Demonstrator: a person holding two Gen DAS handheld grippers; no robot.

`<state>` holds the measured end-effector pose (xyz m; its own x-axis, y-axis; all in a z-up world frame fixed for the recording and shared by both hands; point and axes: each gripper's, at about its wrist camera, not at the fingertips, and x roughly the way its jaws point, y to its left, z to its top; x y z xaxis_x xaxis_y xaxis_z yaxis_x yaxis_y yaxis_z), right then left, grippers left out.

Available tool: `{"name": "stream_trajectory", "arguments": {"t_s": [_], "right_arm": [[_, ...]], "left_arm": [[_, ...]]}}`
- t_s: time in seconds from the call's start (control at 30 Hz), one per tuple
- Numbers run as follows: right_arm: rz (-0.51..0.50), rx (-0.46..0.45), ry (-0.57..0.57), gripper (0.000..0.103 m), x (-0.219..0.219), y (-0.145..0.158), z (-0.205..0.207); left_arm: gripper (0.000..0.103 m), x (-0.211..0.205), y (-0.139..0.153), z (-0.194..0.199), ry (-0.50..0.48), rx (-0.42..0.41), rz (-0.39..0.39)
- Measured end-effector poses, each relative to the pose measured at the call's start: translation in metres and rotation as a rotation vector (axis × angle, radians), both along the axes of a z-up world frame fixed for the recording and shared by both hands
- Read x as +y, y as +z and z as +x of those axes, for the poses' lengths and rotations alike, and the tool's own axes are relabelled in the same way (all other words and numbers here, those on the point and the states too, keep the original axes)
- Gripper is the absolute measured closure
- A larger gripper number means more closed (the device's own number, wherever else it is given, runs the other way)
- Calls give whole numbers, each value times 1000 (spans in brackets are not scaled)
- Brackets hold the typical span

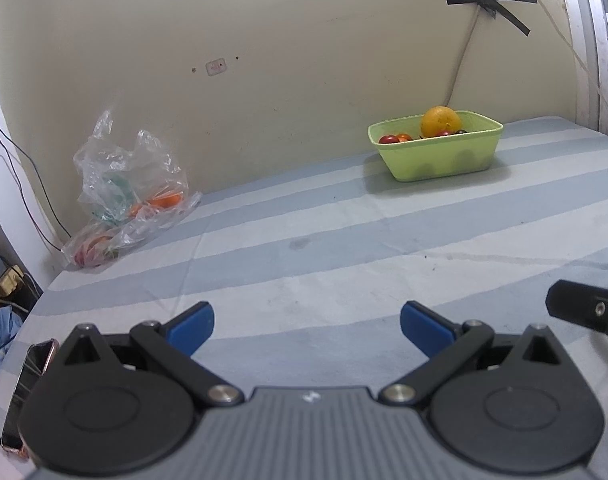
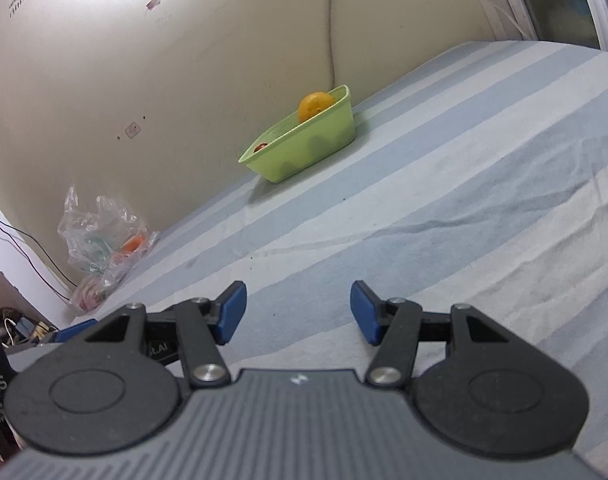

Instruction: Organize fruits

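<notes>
A light green basket (image 1: pixel 440 160) stands on the striped cloth by the far wall. It holds a large orange (image 1: pixel 440 121) and some small red and dark fruits (image 1: pixel 396 138). It also shows in the right wrist view (image 2: pixel 304 152) with the orange (image 2: pixel 314 106) above its rim. A clear plastic bag (image 1: pixel 132 188) with orange fruit lies at the far left by the wall, and it shows in the right wrist view (image 2: pixel 104 240) too. My left gripper (image 1: pixel 306 330) is open and empty over the cloth. My right gripper (image 2: pixel 299 310) is open and empty, well short of the basket.
A phone (image 1: pixel 28 388) lies at the cloth's left edge beside my left gripper. Part of the right gripper (image 1: pixel 584 308) shows at the right edge. Cables (image 1: pixel 28 168) hang on the left wall. Clutter (image 2: pixel 24 328) lies beyond the left edge.
</notes>
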<state>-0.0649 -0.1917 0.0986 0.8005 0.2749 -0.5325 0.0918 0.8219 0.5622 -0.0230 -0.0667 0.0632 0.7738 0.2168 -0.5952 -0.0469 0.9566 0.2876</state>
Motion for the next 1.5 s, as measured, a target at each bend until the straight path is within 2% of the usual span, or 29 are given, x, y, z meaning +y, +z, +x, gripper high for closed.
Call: {"name": "stream_trajectory", "arguments": {"t_s": [0.63, 1.5], "right_arm": [[9, -5, 9, 42, 3, 0, 0], [13, -11, 5, 42, 0, 2, -2]], "left_arm": [[0, 5, -5, 0, 36, 7, 9], [0, 8, -5, 1, 34, 21, -2]]}}
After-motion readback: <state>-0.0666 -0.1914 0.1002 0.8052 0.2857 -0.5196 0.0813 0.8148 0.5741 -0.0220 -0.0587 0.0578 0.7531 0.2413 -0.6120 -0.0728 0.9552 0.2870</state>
